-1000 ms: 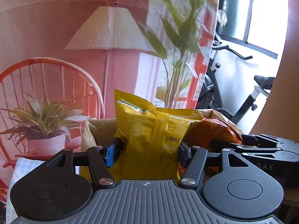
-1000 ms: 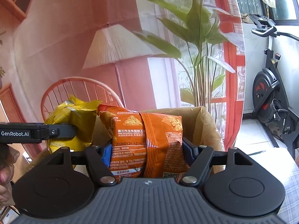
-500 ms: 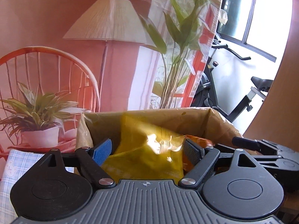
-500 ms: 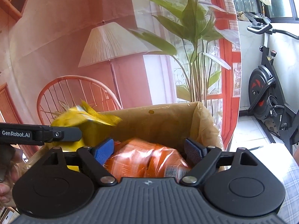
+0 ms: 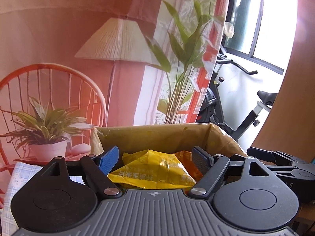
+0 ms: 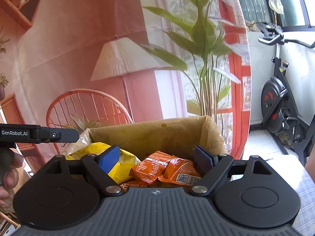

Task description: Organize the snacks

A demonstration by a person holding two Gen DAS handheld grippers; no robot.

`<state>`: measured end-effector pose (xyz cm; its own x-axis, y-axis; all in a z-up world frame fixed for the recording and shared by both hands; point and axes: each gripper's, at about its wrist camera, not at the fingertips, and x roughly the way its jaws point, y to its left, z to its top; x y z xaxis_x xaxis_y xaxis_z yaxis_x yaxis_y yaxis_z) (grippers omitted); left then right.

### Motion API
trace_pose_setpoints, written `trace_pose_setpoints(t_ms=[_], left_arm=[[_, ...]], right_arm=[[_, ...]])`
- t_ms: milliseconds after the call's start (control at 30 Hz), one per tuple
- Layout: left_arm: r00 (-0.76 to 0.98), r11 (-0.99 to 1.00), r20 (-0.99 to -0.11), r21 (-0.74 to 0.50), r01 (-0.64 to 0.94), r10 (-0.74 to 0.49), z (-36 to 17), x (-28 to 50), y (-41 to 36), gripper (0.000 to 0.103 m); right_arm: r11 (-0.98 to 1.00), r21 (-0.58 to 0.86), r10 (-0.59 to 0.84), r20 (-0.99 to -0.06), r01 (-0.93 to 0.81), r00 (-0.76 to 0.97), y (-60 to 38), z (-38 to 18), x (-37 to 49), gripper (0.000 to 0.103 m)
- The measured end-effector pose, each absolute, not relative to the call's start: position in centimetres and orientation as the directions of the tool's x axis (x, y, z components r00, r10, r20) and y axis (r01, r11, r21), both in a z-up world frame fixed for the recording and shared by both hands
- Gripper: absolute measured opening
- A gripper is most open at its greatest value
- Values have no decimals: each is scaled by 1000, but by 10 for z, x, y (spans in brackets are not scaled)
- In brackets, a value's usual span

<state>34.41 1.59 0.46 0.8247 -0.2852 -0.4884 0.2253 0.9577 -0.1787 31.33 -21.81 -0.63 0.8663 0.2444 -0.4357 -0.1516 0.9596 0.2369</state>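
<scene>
A brown paper-lined box (image 5: 157,135) (image 6: 157,135) stands right in front of both grippers. In it lies a yellow snack bag (image 5: 155,169) (image 6: 122,169), on the left, beside orange snack bags (image 6: 167,167) (image 5: 183,155). My left gripper (image 5: 155,153) hovers over the yellow bag; its jaws are closing slightly, but the pads do not touch the bag. My right gripper (image 6: 157,153) is open above the orange bags and holds nothing. Each gripper shows at the edge of the other's view: right gripper (image 5: 275,161), left gripper (image 6: 49,135).
A printed backdrop with a lamp, chair and plants hangs behind the box. An exercise bike (image 6: 279,106) (image 5: 236,108) stands at the right by the window. A checked cloth (image 5: 13,177) (image 6: 307,186) covers the surface. A person's hand (image 6: 6,177) is at the left.
Both grippers let go: the yellow bag and the orange bag dropped from upright between the pads to lying in the box. Both grippers opened and drew back a little.
</scene>
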Motion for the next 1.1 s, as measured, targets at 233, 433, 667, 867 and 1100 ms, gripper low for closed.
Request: trace_pose_setpoints(t_ms=[233, 433, 667, 867, 1100], left_arm=[[844, 958, -459, -197, 209, -279, 11, 307, 28, 80], [870, 964, -421, -179, 198, -257, 3, 264, 32, 80], [893, 968, -391, -201, 152, -222, -25, 222, 40, 79], [876, 972, -437, -198, 125, -201, -63, 206, 45, 82], [828, 980, -541, -196, 41, -143, -102, 204, 55, 82]], right_arm=[[965, 198, 239, -390, -173, 889, -217, 6, 278, 85], [969, 173, 232, -367, -179, 901, -216, 2, 244, 85], [975, 116, 218, -366, -188, 905, -213, -27, 209, 85], [979, 94, 205, -392, -182, 897, -219, -55, 191, 85], [983, 89, 186, -439, -164, 879, -232, -94, 181, 84]])
